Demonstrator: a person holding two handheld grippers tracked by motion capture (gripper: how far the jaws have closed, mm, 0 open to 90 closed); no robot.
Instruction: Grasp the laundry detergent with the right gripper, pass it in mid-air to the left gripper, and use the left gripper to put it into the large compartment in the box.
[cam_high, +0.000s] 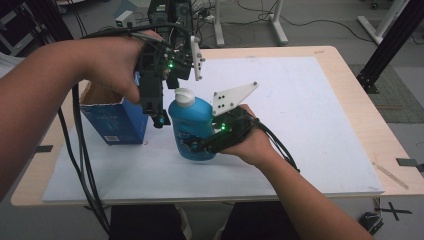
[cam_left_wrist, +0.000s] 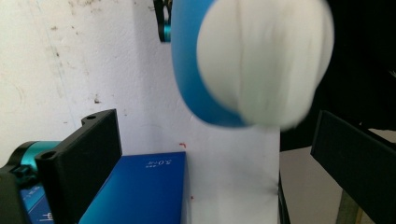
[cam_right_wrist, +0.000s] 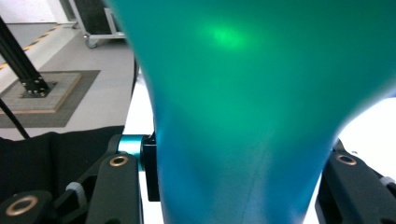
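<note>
1. The right gripper (cam_high: 196, 145) lies low and near level, its jaws clamped from both sides on the blue bottle (cam_high: 192, 125), which fills the gap between the fingers.
2. The right hand (cam_high: 252, 142) wraps the gripper body from behind, forearm running back toward the person.
3. The left gripper (cam_high: 155, 117) points down, jaws parted and bare, the bottle's white cap just beyond its fingertips.
4. The left hand (cam_high: 117, 67) grips it from above.

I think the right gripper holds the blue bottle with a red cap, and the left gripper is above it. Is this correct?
Not quite: the cap is white, as the high view shows. The right gripper does hold the blue bottle, with the left gripper above it.
</note>
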